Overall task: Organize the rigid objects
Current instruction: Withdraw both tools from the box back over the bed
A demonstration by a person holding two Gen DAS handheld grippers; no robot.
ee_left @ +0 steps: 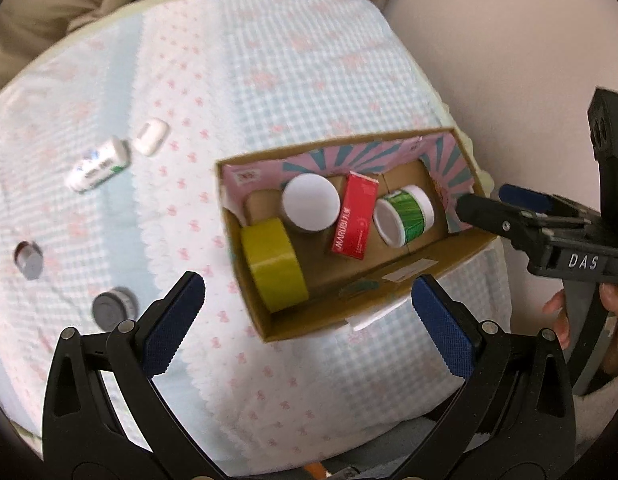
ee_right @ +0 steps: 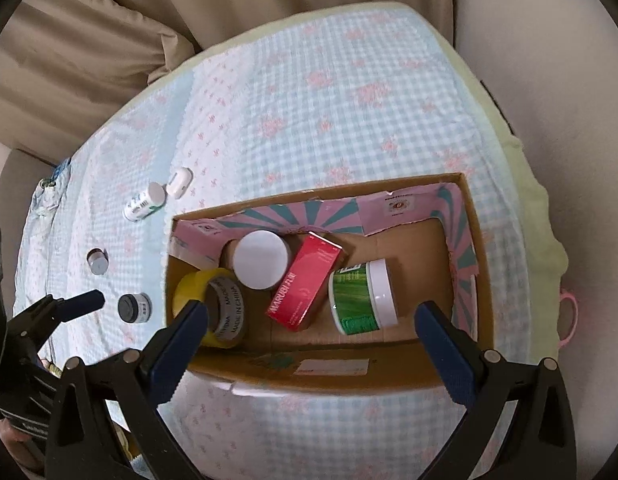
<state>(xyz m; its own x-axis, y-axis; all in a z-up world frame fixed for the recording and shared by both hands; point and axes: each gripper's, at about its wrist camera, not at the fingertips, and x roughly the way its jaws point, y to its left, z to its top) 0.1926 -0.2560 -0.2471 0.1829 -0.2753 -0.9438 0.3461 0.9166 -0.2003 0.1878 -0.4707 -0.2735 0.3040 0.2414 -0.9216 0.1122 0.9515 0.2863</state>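
Note:
An open cardboard box [ee_left: 393, 280] [ee_right: 479, 240] stands on the checked cloth. It holds a yellow tape roll [ee_left: 275, 266] [ee_right: 213, 308], a white-lidded jar [ee_left: 311, 202] [ee_right: 261, 260], a red carton [ee_left: 355, 216] [ee_right: 305, 284] and a green jar [ee_left: 405, 216] [ee_right: 363, 298] lying on its side. Left of the box lie a white bottle [ee_left: 99, 164] [ee_right: 143, 202], a small white case [ee_left: 151, 136] [ee_right: 179, 182] and two small grey-capped jars [ee_left: 29, 260] [ee_left: 113, 308] [ee_right: 98, 261] [ee_right: 134, 308]. My left gripper [ee_left: 309, 300] is open and empty above the box's near left corner. My right gripper [ee_right: 311, 324] is open and empty over the box's near wall.
The cloth-covered cushion [ee_left: 269, 60] drops off at its pale green edge [ee_right: 525, 168]. Beige curtain folds [ee_right: 89, 40] hang behind. The right gripper's fingers [ee_left: 489, 210] show at the box's right end in the left wrist view; a finger of the left gripper [ee_right: 83, 300] shows beside the nearer grey jar.

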